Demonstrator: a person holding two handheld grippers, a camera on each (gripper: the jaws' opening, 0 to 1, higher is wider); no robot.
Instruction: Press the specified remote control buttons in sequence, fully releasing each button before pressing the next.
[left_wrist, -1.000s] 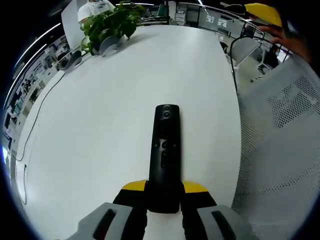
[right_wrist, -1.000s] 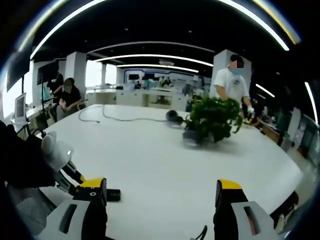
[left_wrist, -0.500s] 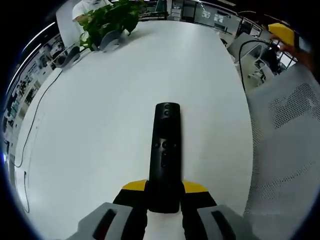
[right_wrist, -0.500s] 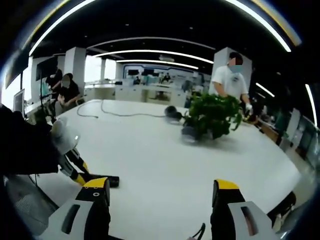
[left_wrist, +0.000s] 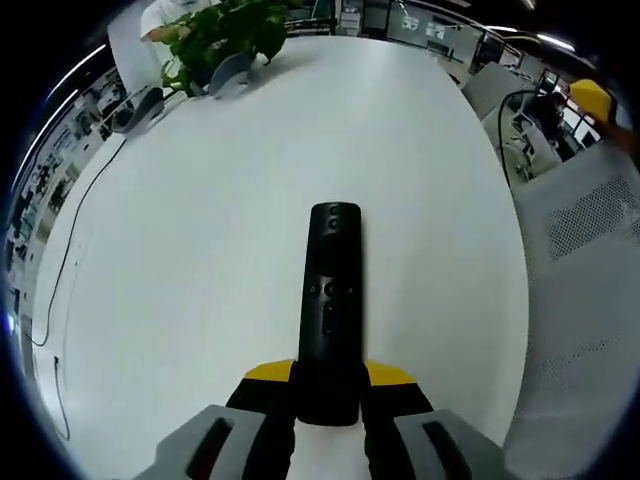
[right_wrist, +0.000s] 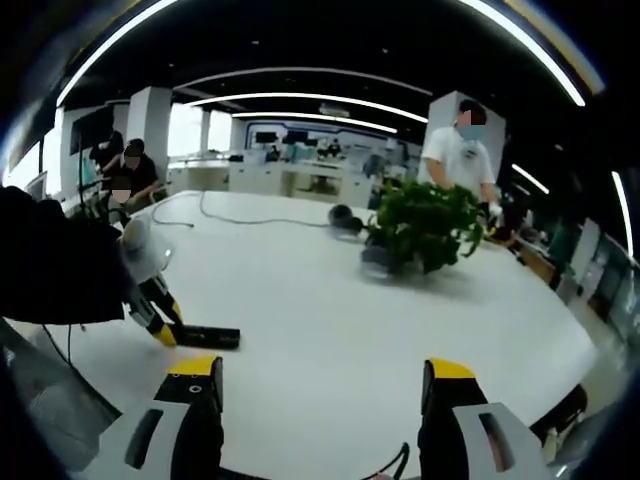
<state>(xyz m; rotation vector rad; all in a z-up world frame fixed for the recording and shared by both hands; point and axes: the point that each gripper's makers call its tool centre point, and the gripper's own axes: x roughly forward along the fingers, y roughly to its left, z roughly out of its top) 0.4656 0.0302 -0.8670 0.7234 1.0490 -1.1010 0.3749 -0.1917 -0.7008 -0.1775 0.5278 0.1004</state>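
A long black remote control (left_wrist: 328, 312) with small buttons on its top face points away from me over the white table (left_wrist: 220, 200). My left gripper (left_wrist: 328, 385) is shut on the remote's near end, yellow-tipped fingers on either side. In the right gripper view the same remote (right_wrist: 208, 337) shows side-on at the left, held by the left gripper (right_wrist: 158, 322) under a dark sleeve. My right gripper (right_wrist: 320, 385) stands open above the table with nothing between its jaws, well to the right of the remote.
A potted green plant (right_wrist: 425, 232) stands at the far side of the table, with a dark round object (right_wrist: 345, 217) and a black cable (right_wrist: 235, 220) beside it. People stand and sit behind. A white mesh chair back (left_wrist: 590, 250) borders the table's right edge.
The left gripper's view has shifted over the table with the remote still held the same way. In the right gripper view, the left gripper and remote have come further into the picture.
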